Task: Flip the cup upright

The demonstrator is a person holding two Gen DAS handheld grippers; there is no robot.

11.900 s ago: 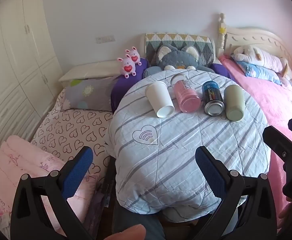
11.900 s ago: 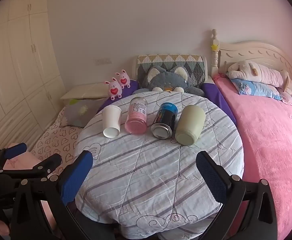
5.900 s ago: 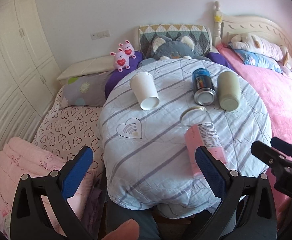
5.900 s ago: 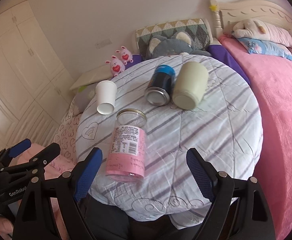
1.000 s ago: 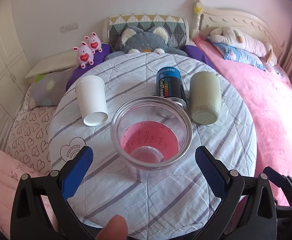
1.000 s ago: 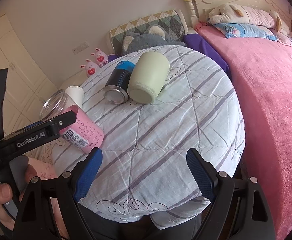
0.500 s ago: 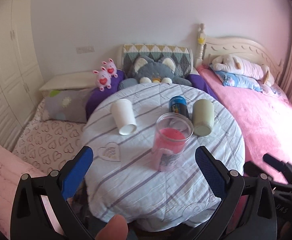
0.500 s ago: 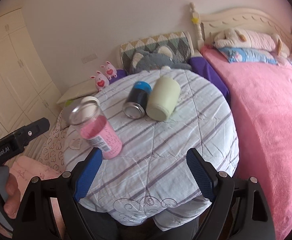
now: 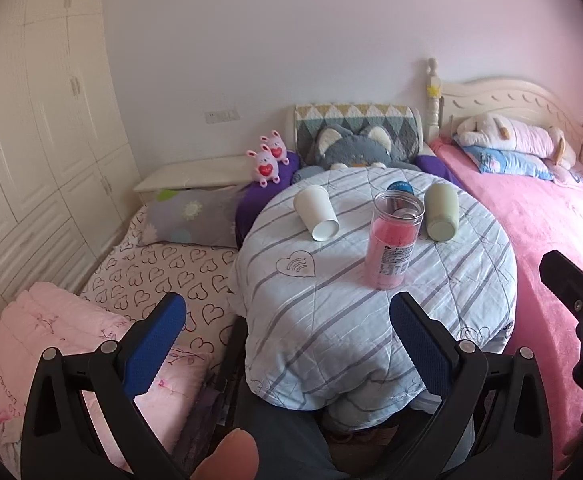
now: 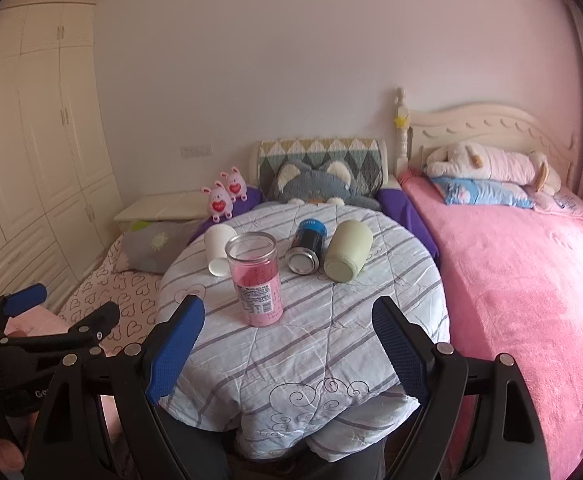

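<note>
A clear jar with a pink label [image 9: 391, 240] stands upright, mouth up, on the round table covered by a striped cloth [image 9: 331, 300]; it also shows in the right wrist view [image 10: 255, 280]. A white paper cup [image 9: 317, 212] [image 10: 217, 248], a dark can [image 10: 306, 246] and a pale green cup [image 9: 442, 212] [image 10: 347, 250] lie on their sides behind it. My left gripper [image 9: 287, 344] is open and empty, held back from the table's near edge. My right gripper [image 10: 287, 344] is open and empty too.
A pink bed [image 10: 531, 280] runs along the right of the table. A low bed with heart-print sheets [image 9: 163, 272] and a pink quilt [image 9: 51, 344] lies on the left. Plush toys [image 9: 269, 158] and a grey cat cushion [image 9: 355, 148] sit behind the table. White wardrobes [image 9: 31, 140] line the left wall.
The left gripper let go of the pink jar, which now stands upright on the table. Both grippers have drawn back from the table towards me.
</note>
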